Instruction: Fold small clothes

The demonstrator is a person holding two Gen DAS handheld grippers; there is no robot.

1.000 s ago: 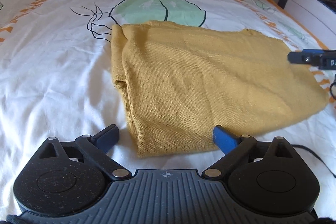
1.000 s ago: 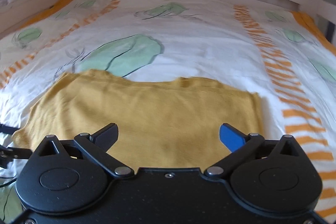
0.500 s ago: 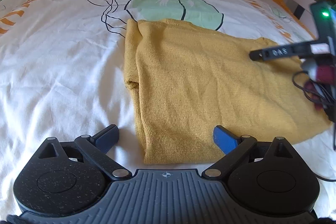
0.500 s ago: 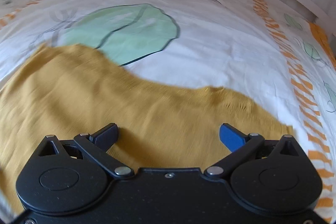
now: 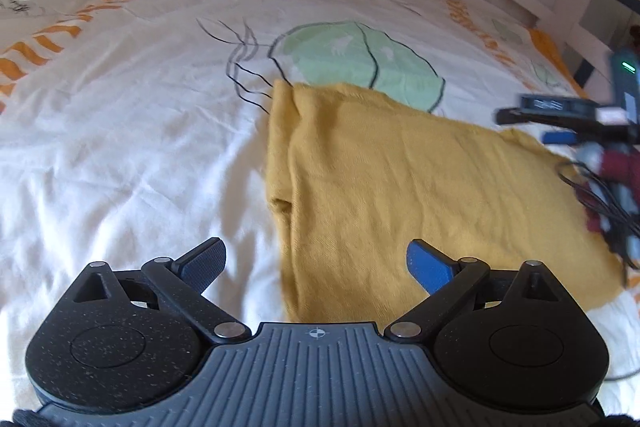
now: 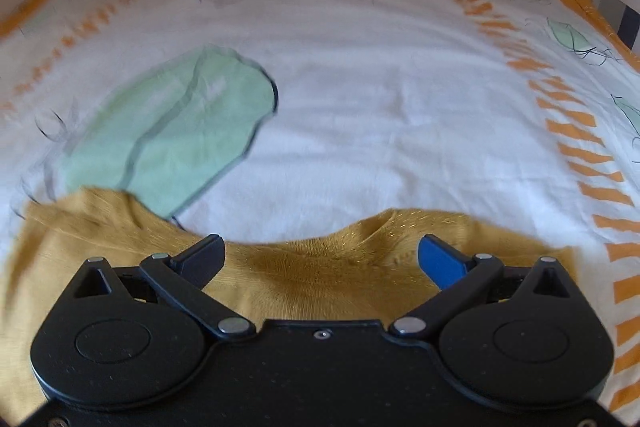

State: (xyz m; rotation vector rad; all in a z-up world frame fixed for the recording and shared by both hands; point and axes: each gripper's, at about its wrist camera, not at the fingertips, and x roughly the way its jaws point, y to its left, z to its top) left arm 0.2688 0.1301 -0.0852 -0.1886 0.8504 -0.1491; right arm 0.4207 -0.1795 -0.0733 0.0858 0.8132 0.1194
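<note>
Forward we had moved our right gripper [image 6: 320,253] to the mustard-yellow knitted garment's [image 5: 420,195] far edge, both grippers' jaws spread wide, left gripper [image 5: 316,261] straddling its near-left corner for folding.

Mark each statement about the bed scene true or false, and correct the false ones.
1. The yellow garment lies on a patterned bedsheet. True.
2. The left gripper is clamped shut on the garment. False: its jaws stand wide open, holding nothing.
3. The right gripper is open, over the garment's far edge. True.
4. The garment is bright red. False: it is mustard yellow.
5. A green leaf print shows on the sheet beyond the garment. True.
</note>
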